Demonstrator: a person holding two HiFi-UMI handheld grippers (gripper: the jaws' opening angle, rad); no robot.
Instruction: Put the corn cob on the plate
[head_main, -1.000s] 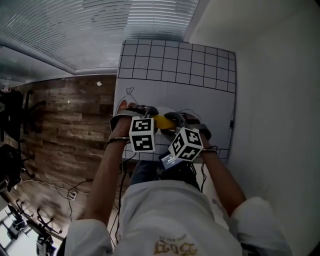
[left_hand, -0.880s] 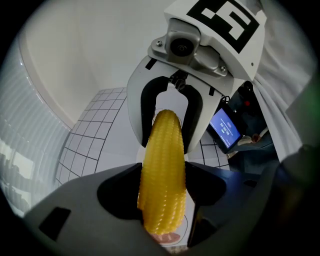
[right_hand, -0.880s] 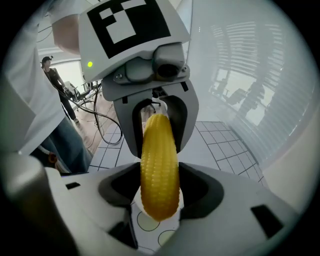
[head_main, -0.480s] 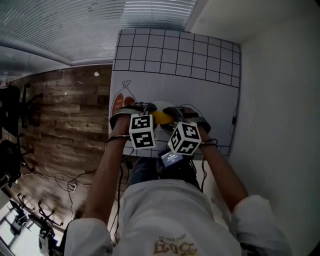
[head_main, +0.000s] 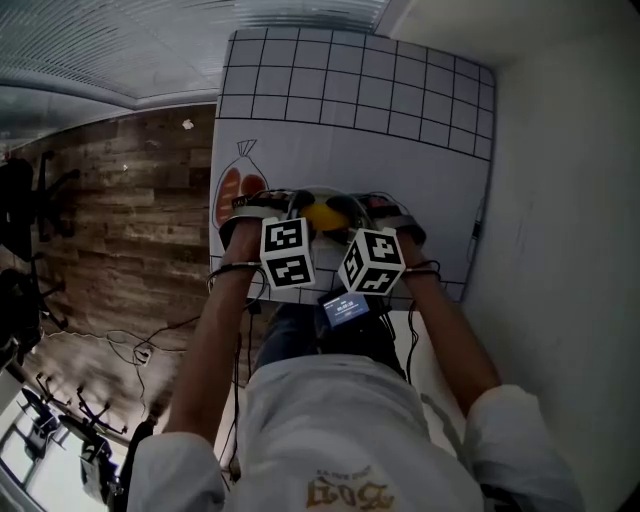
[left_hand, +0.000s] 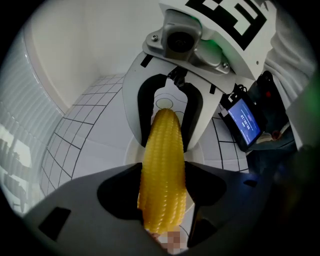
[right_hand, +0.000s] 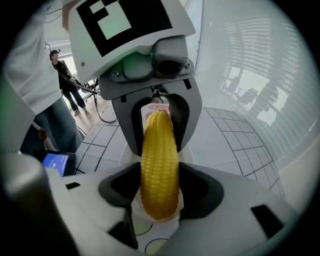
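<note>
The left tool (left_hand: 161, 197) and the right tool (right_hand: 159, 192) each clamp one end of the corn cob (head_main: 325, 214), which hangs over the plate (left_hand: 129, 150). Lower both ends evenly, then open both together so it doesn't roll

Head cam's high above the corn cob (head_main: 322, 215), looking steeply down past the person (head_main: 340, 430) onto the gridded table (head_main: 350, 110). The two gripper views sit super close at opposite ends of the corn cob, pointing at each other. All three share it.
</note>
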